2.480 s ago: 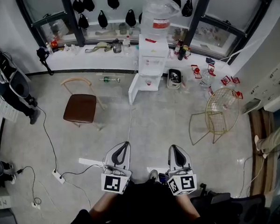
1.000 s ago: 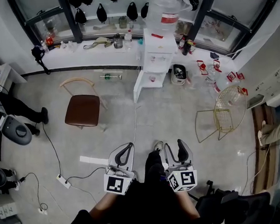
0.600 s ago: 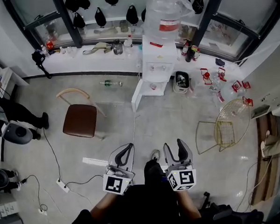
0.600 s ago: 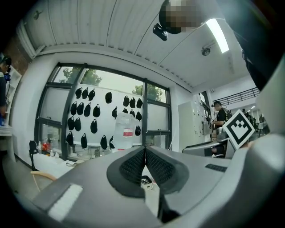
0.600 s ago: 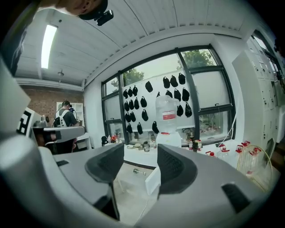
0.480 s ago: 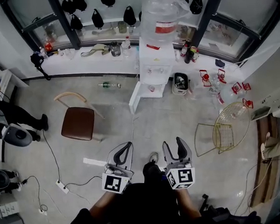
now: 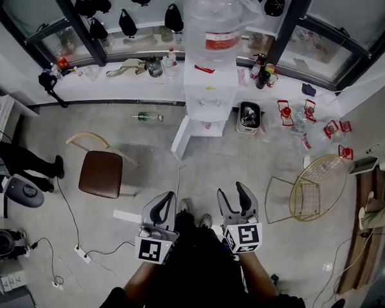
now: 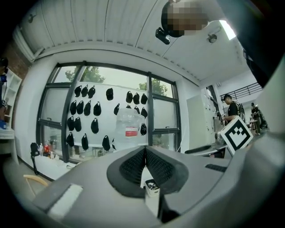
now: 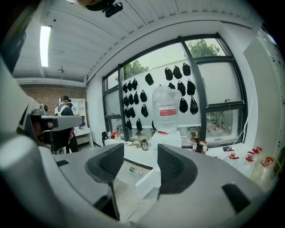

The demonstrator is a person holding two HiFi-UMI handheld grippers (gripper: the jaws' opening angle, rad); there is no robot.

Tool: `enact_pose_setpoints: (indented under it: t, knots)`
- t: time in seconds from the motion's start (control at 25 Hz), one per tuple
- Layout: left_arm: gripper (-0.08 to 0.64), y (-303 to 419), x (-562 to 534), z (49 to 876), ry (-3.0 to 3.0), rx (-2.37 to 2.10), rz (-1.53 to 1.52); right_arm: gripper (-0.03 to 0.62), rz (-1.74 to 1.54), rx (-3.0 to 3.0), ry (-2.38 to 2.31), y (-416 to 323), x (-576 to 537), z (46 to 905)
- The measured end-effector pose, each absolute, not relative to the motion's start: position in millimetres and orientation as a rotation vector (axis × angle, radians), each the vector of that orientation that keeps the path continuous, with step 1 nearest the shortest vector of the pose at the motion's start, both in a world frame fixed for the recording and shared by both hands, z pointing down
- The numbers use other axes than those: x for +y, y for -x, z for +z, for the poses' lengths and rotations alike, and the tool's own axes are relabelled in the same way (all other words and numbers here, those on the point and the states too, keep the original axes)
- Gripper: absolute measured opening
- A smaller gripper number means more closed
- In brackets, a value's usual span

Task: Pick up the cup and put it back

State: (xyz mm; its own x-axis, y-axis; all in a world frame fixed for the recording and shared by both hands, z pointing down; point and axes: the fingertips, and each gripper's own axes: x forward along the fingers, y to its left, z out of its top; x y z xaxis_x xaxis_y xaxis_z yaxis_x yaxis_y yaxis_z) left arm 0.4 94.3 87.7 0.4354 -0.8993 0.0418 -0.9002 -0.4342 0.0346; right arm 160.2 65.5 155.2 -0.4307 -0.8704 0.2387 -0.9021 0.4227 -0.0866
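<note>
Pointing across the floor (image 7: 231, 161) at a white boxy dispenser (image 7: 205, 95), both claws hang level above the person's legs. The left claw (image 7: 166, 198) has its ribbed black pads pressed together with nothing between them. The right claw (image 7: 232, 192) stands spread and empty. Each grey plastic body carries a cube with black-and-white square markers. A clear bottle (image 7: 219, 26) on the dispenser bears a red label, its print too small to read. Which small thing is the cup cannot be told from here. A brown-seated chair (image 7: 100, 174) stands left and a gold wire chair (image 7: 313, 192) right.
</note>
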Motion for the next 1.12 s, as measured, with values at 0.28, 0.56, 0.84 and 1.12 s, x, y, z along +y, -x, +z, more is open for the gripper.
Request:
enact_pose_setpoints:
  t: [0.28,0.56,0.84,1.12]
  knots:
    - [0.008,-3.2,26.1,128.8,-2.554,-1.664,0.066,0.222,0.315,-2.509,-1.552,-159.7,-3.6,190.9]
    - [0.006,1.8,-54.8,189.8,-2.54,-1.647,0.079,0.225,0.335,-2.483,-1.567,-155.5,-85.4,248.5]
    - [0.007,5.0,-136.1,286.0,-2.536,-1.635,0.063,0.229,0.323,-2.459,-1.565,-149.8,-165.7,344.2]
    - [0.006,10.1,-199.3,408.2,-2.523,-1.653,0.051,0.232,0.339,-2.455,-1.584,-148.5,-228.6,470.8]
